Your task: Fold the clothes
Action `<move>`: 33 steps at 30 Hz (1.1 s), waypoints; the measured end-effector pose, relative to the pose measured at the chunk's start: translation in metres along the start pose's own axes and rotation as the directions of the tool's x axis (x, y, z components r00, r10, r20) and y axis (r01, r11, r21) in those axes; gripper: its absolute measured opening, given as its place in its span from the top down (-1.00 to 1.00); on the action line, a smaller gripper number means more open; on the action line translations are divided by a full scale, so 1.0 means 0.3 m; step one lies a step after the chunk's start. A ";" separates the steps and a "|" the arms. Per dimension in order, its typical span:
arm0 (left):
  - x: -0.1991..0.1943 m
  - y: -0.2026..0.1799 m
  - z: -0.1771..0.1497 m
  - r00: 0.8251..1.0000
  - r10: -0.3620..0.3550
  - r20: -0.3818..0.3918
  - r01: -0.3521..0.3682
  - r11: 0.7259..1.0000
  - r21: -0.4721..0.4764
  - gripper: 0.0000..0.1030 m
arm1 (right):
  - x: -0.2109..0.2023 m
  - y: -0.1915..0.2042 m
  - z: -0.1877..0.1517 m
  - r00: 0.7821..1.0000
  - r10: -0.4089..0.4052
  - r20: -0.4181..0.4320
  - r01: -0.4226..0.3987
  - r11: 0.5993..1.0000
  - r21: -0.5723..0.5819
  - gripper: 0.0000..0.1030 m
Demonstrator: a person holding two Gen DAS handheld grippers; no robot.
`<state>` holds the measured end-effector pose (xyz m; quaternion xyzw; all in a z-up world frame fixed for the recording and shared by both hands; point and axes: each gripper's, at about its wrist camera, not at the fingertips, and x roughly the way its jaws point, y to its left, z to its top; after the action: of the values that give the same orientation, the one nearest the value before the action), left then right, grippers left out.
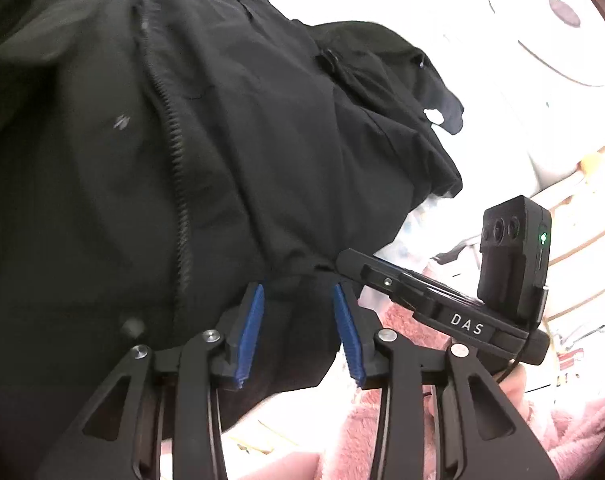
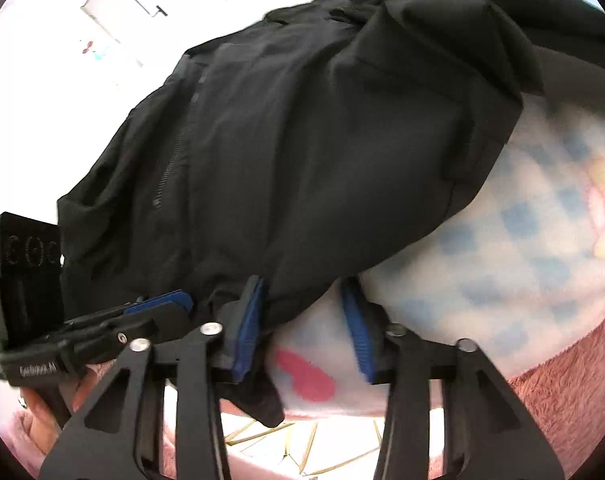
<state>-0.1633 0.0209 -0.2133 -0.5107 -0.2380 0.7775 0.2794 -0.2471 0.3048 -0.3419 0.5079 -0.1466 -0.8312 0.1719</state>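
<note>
A black zip-front jacket [image 1: 242, 140] lies spread over a bed and fills most of both views [image 2: 322, 140]. My left gripper [image 1: 297, 288] stands open at its near hem, with bunched black cloth lying between the blue pads [image 1: 250, 332], which do not press on it. Just to its right, my right gripper [image 1: 354, 264] reaches into the same hem. In the right wrist view, my right gripper [image 2: 302, 284] is open. The hem drapes over its left pad [image 2: 248, 328], and mostly blanket shows in the gap. My left gripper [image 2: 174, 300] sits at the hem to the left.
A white and blue checked blanket [image 2: 502, 240] with pink marks lies under the jacket. Pink fluffy fabric [image 1: 402, 420] [image 2: 562, 380] runs along the near edge. White bedding [image 1: 542, 20] lies beyond the jacket. A floor with thin gold lines [image 2: 282, 440] shows below.
</note>
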 end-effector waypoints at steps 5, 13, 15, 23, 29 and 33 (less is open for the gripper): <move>0.005 -0.028 -0.011 0.999 0.033 -0.023 -0.033 0.999 0.021 0.13 | -0.091 0.075 -0.027 0.979 0.200 0.027 -0.198 0.979 -0.056 0.70; -0.368 0.002 -0.101 0.957 0.193 0.216 -0.191 0.981 -0.031 0.04 | -0.235 0.130 -0.044 0.965 0.254 -0.071 -0.258 0.964 -0.061 0.46; -0.505 0.079 -0.147 0.892 0.271 0.363 -0.221 0.960 -0.173 0.02 | -0.257 0.162 -0.042 0.958 0.280 -0.060 -0.284 0.956 -0.076 0.46; -0.617 0.425 -0.235 0.852 0.411 0.325 -0.175 0.808 -0.562 -0.13 | -0.157 0.290 0.027 0.951 0.288 -0.112 -0.297 0.952 -0.078 0.30; -0.555 0.417 -0.260 0.832 0.513 0.212 -0.324 0.760 -0.564 -0.21 | -0.103 0.295 0.025 0.979 0.142 -0.148 -0.162 0.978 -0.133 -0.09; -0.548 0.395 -0.295 0.782 0.581 0.228 -0.370 0.726 -0.579 -0.23 | -0.097 0.255 0.014 0.979 0.134 -0.154 -0.148 0.985 -0.083 -0.09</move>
<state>-0.0509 -0.1695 -0.2145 -0.4421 -0.3414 0.8189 -0.1317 -0.2280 0.2490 -0.2849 0.5476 -0.1299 -0.7830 0.2647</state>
